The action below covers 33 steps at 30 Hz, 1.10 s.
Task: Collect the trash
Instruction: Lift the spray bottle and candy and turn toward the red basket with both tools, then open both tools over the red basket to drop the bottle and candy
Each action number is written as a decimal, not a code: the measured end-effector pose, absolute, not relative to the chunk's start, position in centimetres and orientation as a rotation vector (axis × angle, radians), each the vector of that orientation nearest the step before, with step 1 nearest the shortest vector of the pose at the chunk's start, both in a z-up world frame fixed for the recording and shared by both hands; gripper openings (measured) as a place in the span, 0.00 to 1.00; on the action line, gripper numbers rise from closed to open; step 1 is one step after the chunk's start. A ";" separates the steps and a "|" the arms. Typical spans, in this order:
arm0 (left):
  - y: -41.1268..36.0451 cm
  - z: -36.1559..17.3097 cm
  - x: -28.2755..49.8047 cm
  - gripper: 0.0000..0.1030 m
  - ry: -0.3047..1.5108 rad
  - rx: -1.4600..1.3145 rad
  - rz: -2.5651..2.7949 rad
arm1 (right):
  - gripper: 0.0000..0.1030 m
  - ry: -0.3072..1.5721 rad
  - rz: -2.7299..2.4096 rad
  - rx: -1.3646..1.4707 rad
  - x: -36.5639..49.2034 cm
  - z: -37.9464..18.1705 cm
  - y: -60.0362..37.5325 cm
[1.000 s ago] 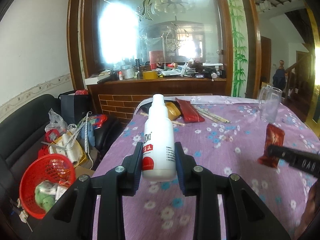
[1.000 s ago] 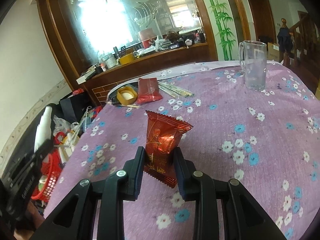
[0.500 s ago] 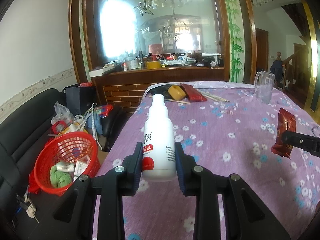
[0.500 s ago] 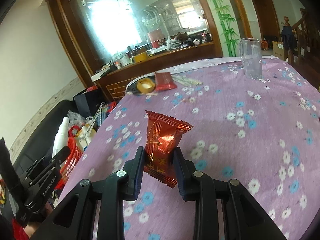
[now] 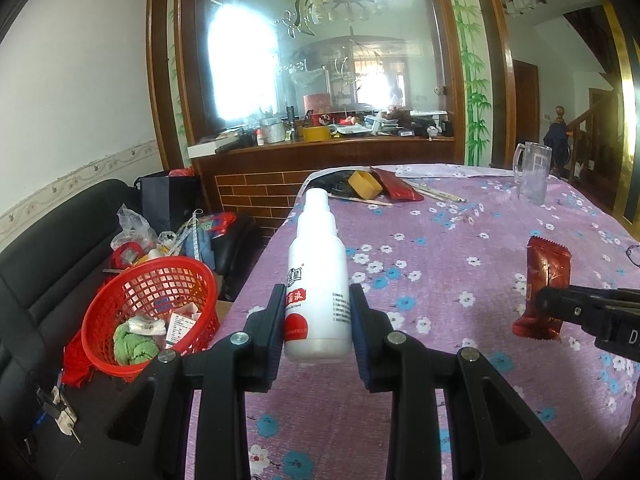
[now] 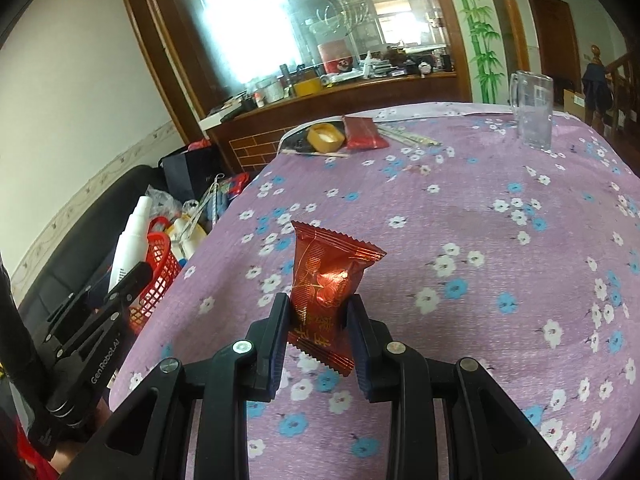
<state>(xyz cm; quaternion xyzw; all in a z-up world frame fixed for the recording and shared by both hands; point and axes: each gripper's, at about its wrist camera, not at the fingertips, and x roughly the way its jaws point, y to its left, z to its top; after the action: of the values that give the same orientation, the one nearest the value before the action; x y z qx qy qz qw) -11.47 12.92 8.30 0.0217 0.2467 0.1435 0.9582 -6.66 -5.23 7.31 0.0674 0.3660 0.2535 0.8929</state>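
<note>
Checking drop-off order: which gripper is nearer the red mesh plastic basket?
Left. The left gripper, holding the white bottle, is beside the basket; the right gripper is further over the table.

Right gripper [image 6: 318, 330] clamped on red snack packet [image 6: 326, 284], held upright above purple floral desk [image 6: 460, 220]. Left gripper [image 6: 134, 276] at left edge holding white bottle [image 6: 130, 242] over red basket [image 6: 158, 276]. Glass mug [image 6: 534, 110], yellow tape roll [image 6: 325, 137], red pouch [image 6: 363, 133] at far end.

The left gripper [image 5: 318, 322] and the right gripper [image 6: 318, 326] each point forward and slightly down, jaws partly closed, each clamping an item.
</note>
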 end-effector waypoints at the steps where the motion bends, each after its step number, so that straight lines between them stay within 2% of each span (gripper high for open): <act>1: 13.2 8.2 -11.5 0.28 0.502 0.042 0.294 | 0.31 0.761 0.528 0.135 -6.7 7.3 -5.0; 33: 20.8 7.2 -12.3 0.28 0.521 -0.071 0.406 | 0.31 0.804 0.659 0.031 -5.6 7.4 4.1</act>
<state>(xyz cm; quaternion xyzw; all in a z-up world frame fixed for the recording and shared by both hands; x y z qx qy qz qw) -12.33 20.81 7.21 -0.0351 0.2559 0.1994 0.9453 -5.56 4.10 7.42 0.0146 0.3843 0.3148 0.8677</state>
